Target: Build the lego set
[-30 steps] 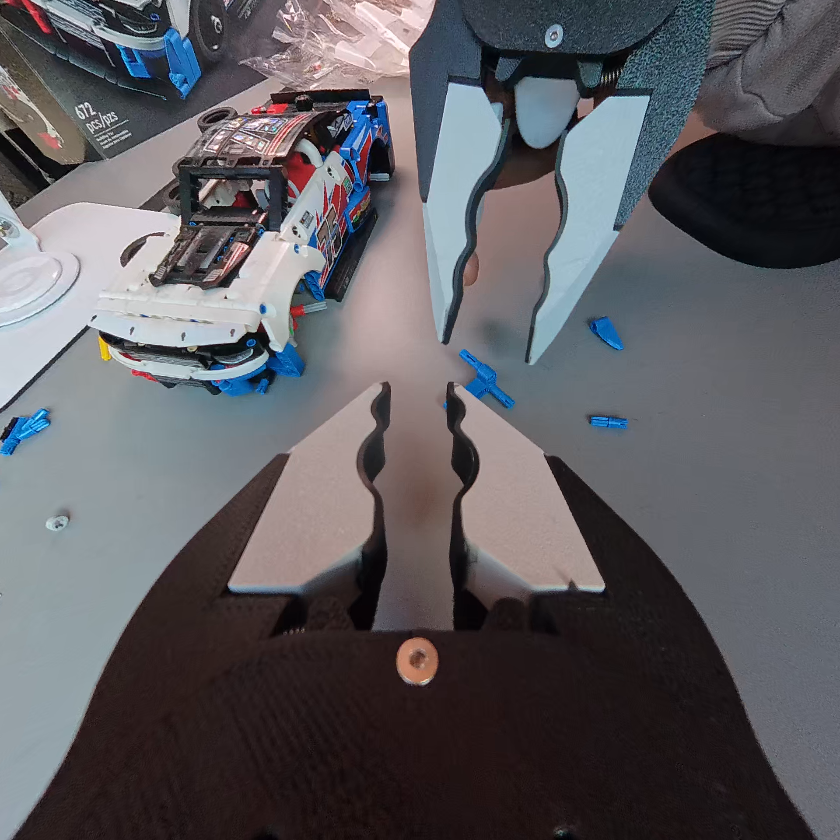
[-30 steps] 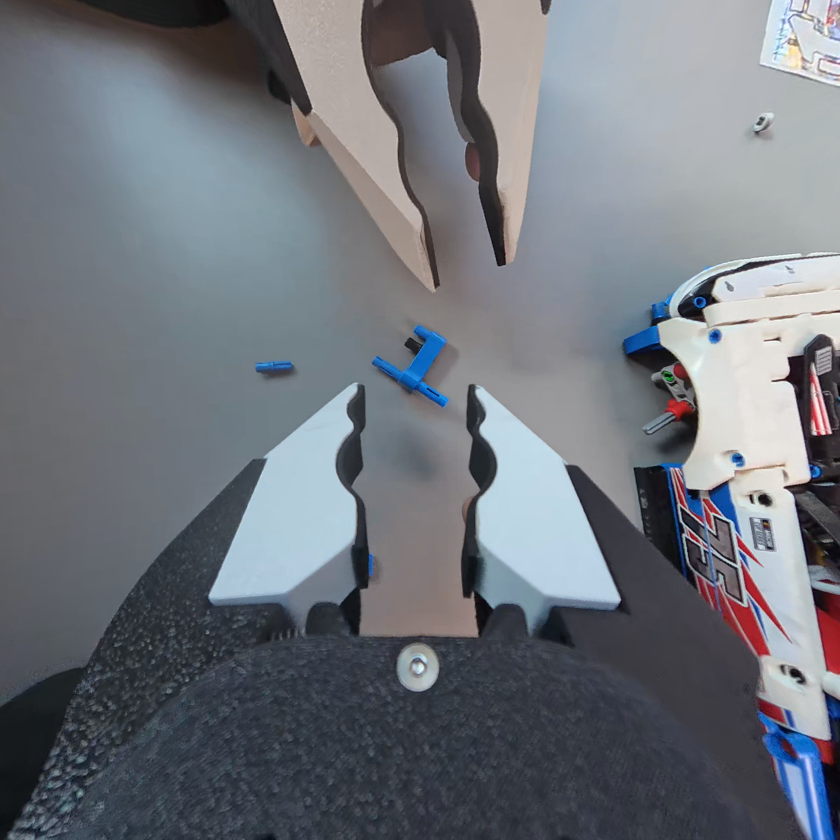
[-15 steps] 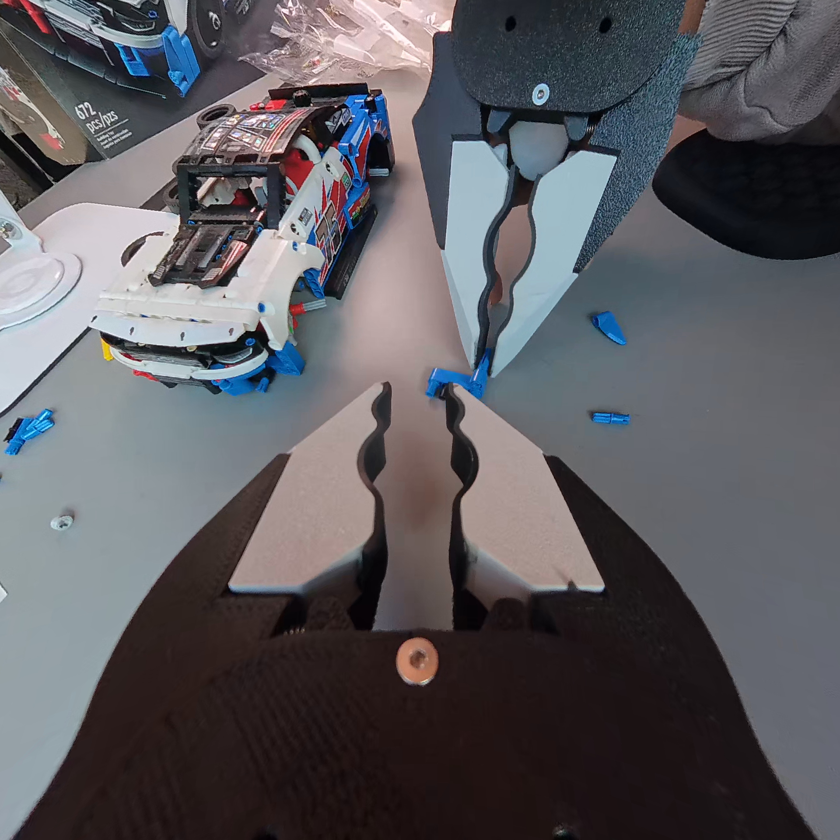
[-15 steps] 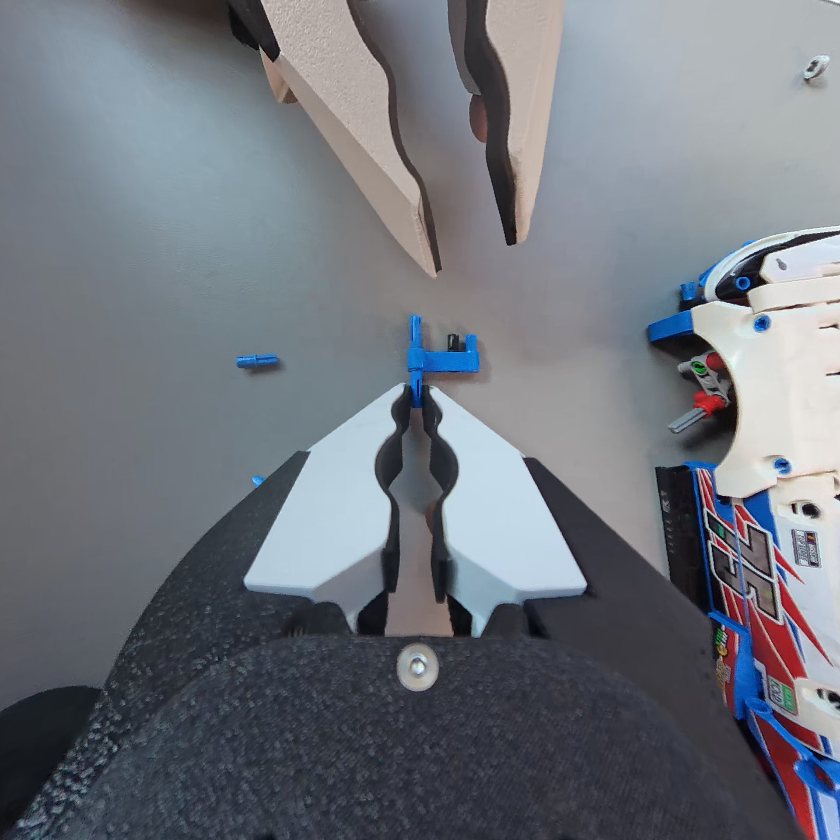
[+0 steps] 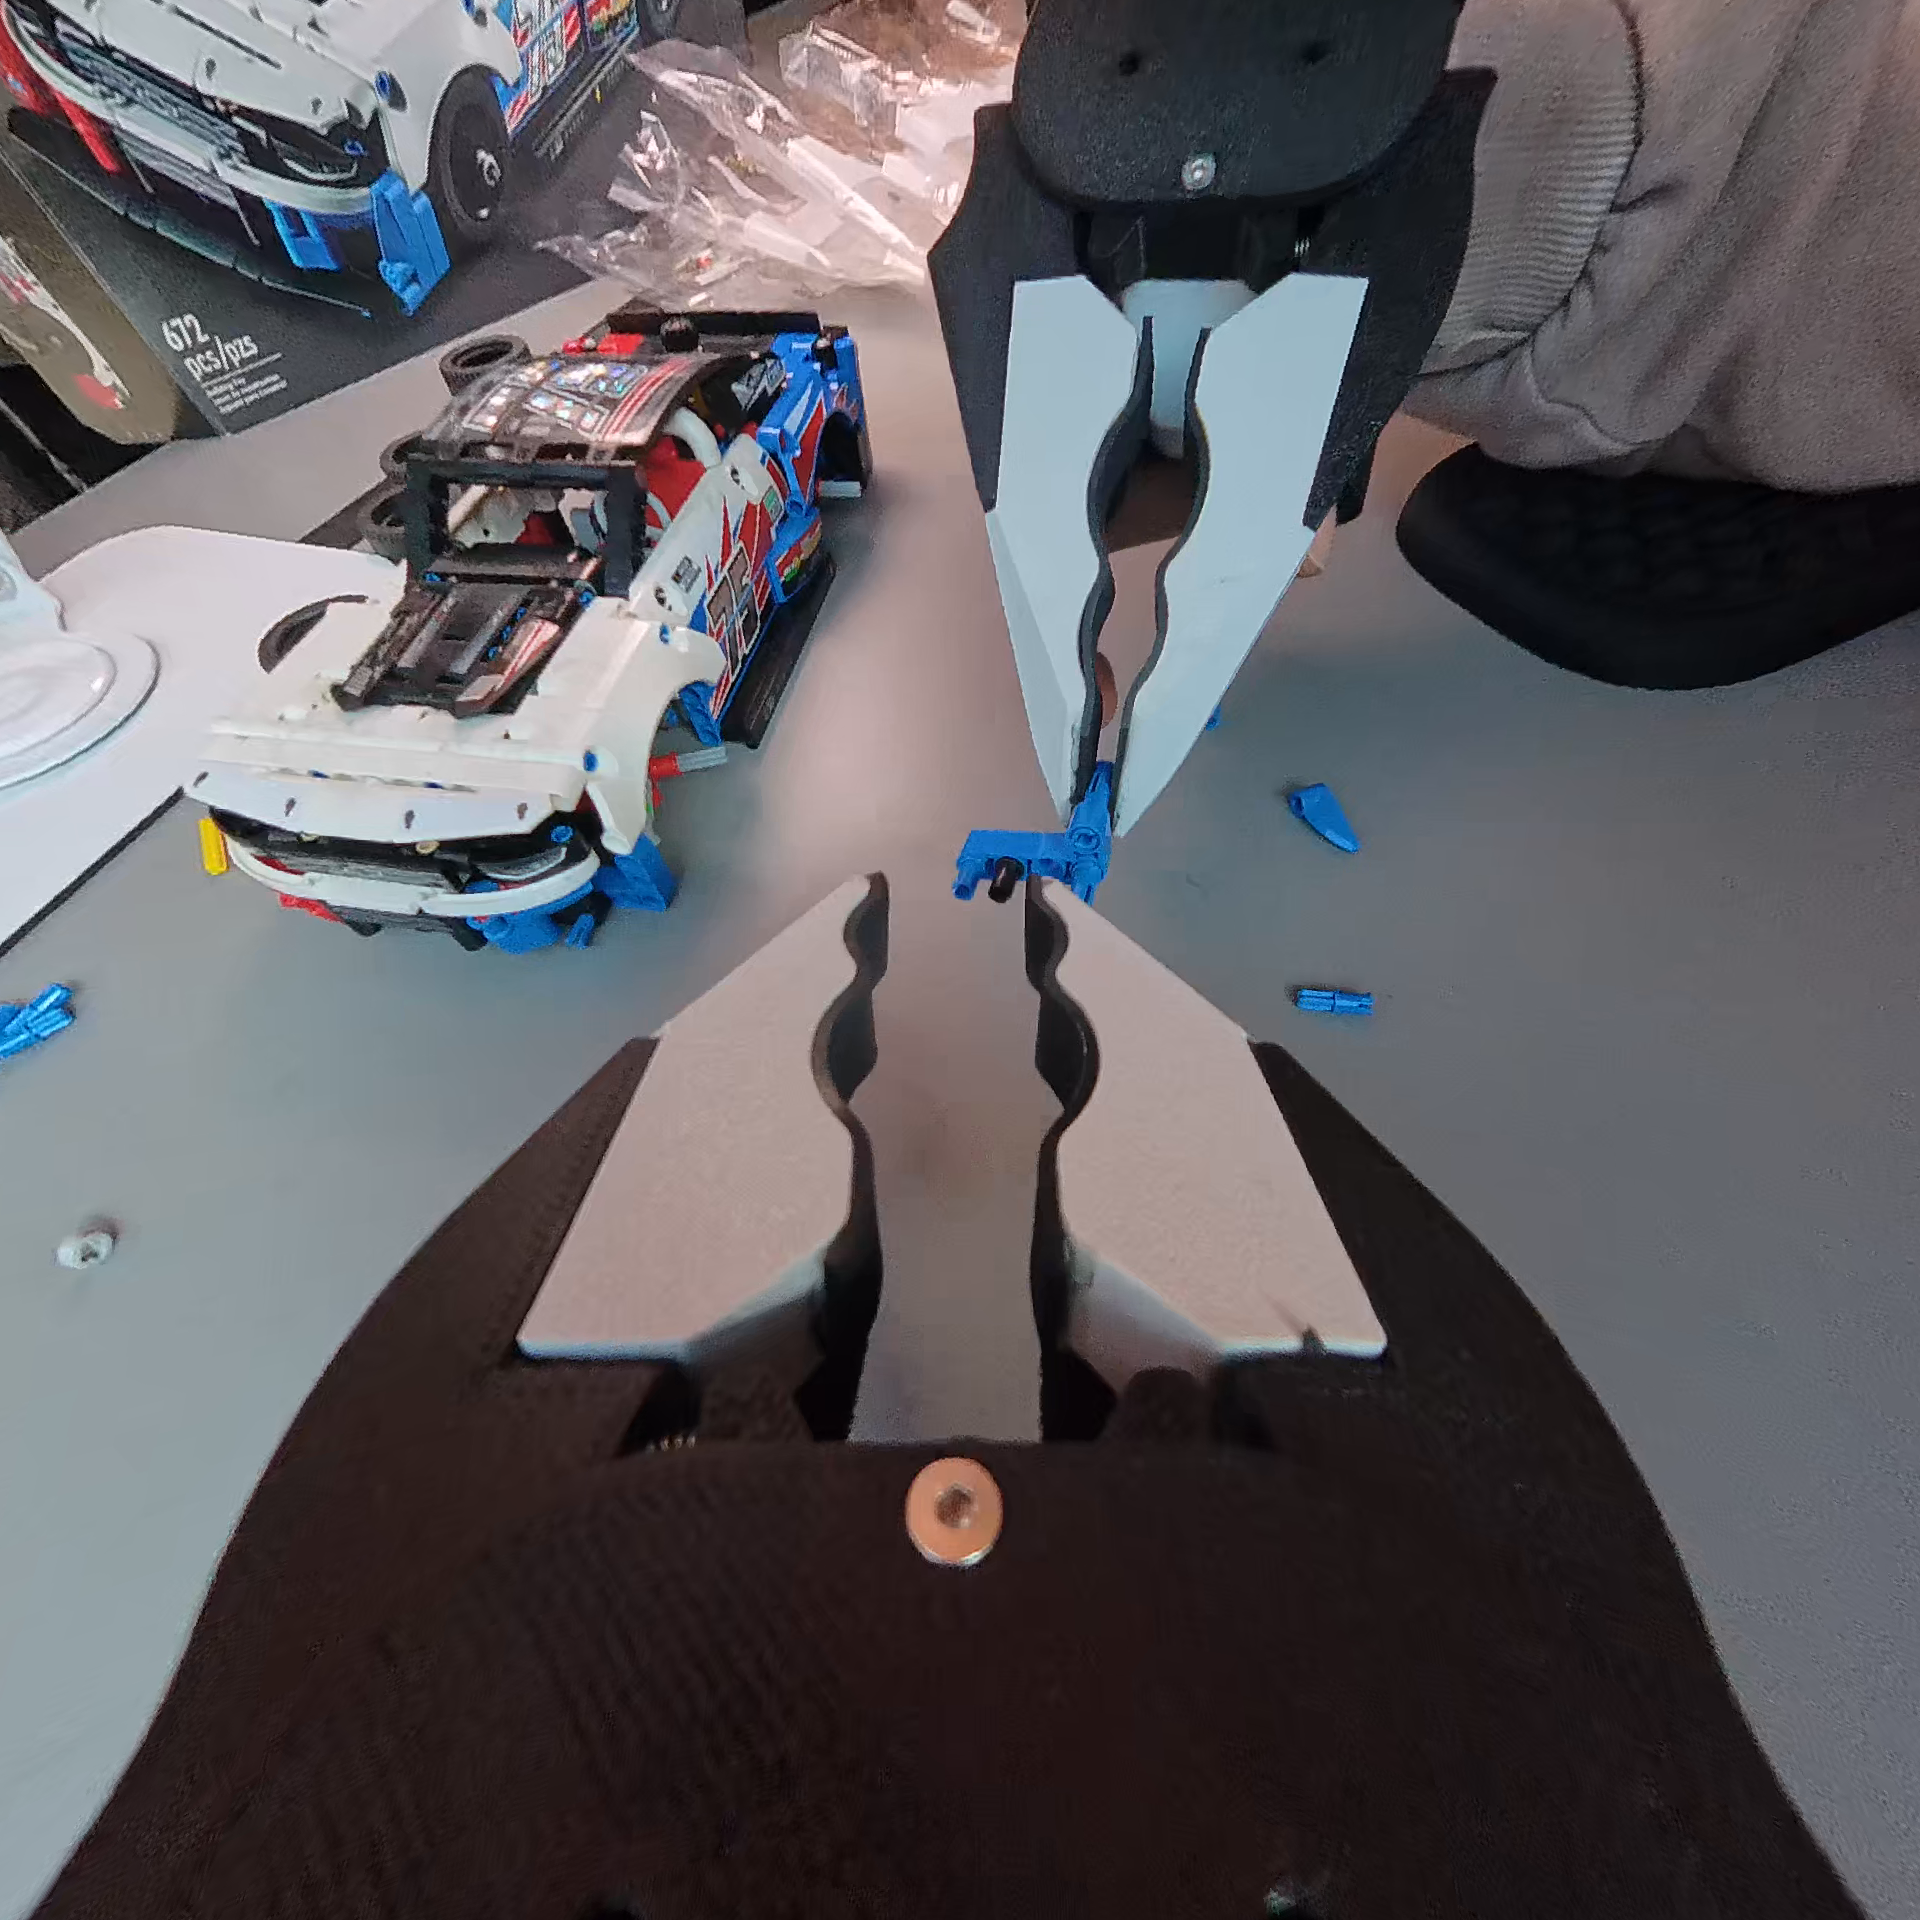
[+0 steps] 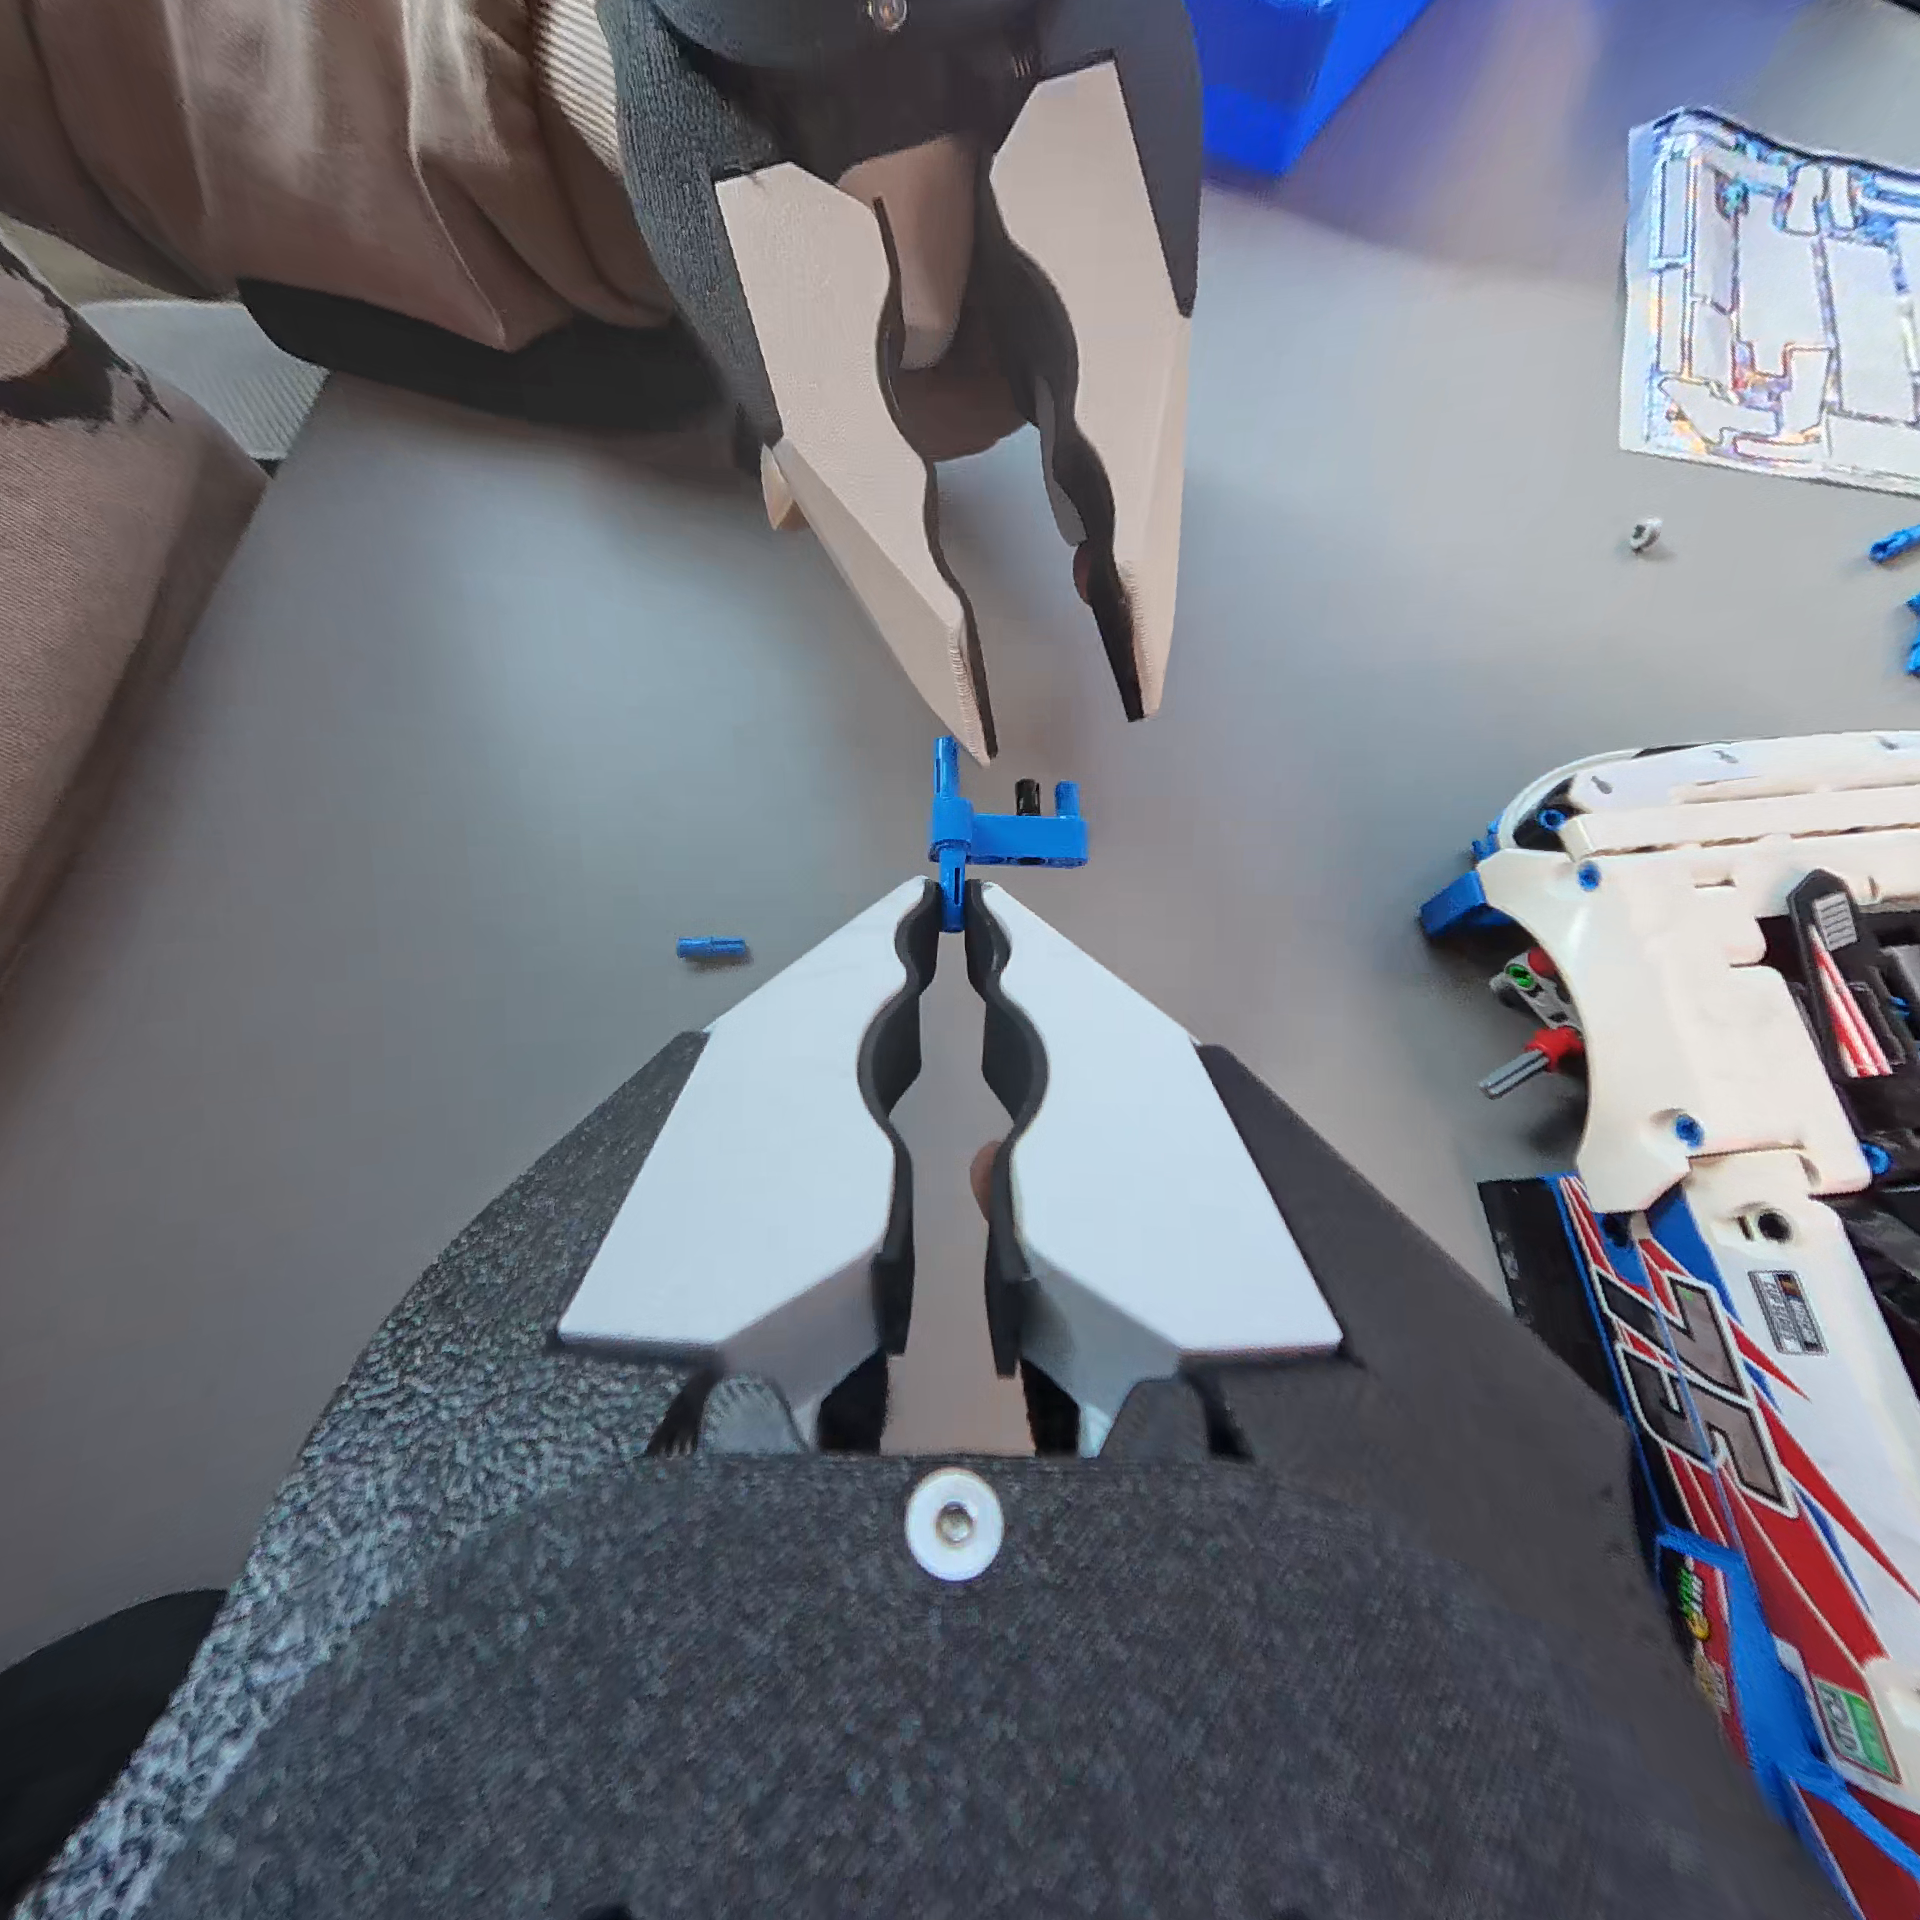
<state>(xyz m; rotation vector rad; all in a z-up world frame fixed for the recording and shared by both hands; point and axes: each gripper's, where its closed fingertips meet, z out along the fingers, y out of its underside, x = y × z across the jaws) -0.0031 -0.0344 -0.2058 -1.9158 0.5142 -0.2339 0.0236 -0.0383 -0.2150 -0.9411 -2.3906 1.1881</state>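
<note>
At the centre of the tabletop (image 5: pixel 1558 1143) our right gripper (image 6: pixel 958 891) has closed its fingers on the pin end of the blue piece (image 6: pixel 1003 826) and raised it. Our left gripper (image 5: pixel 954 902) waits with fingers narrowly apart, tips beside the piece, ready to take it. The car (image 5: pixel 540 665) sits at ten o'clock.

Hobby desk or office: grey tabletop (image 5: pixel 1558 1143), set box (image 5: pixel 208 260), empty plastic bags (image 5: pixel 790 187), sticker sheet (image 6: pixel 1766 301).
</note>
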